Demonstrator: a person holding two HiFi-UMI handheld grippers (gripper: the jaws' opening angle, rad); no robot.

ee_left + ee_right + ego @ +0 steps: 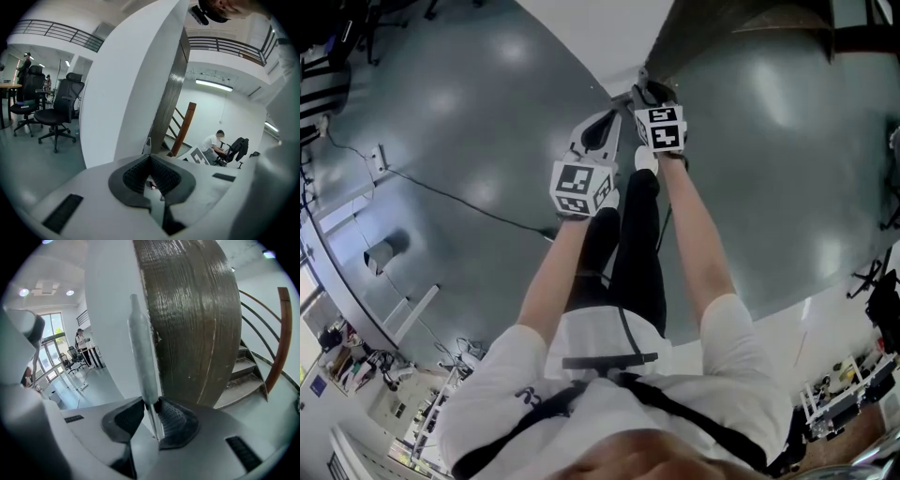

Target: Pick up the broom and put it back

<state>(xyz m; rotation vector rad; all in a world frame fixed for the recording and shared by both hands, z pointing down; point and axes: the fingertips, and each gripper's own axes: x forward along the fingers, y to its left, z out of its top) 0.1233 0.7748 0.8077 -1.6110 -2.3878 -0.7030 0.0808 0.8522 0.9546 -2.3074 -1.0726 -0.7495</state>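
Observation:
The broom's grey handle stands upright against the corner where a white wall meets a dark wood-grain panel. My right gripper is shut on the handle: the thick grip ends at the jaw tips and the thin pole runs down between the pads. In the head view the right gripper reaches up to that corner, and the left gripper hangs just beside it, lower left. The left gripper is shut, its tips meet and hold nothing. The broom's head is hidden.
A white wall rises right in front of the left gripper. Stairs with a wooden rail climb on the right. Black office chairs stand to the left, and a person sits at a desk further back. A cable crosses the grey floor.

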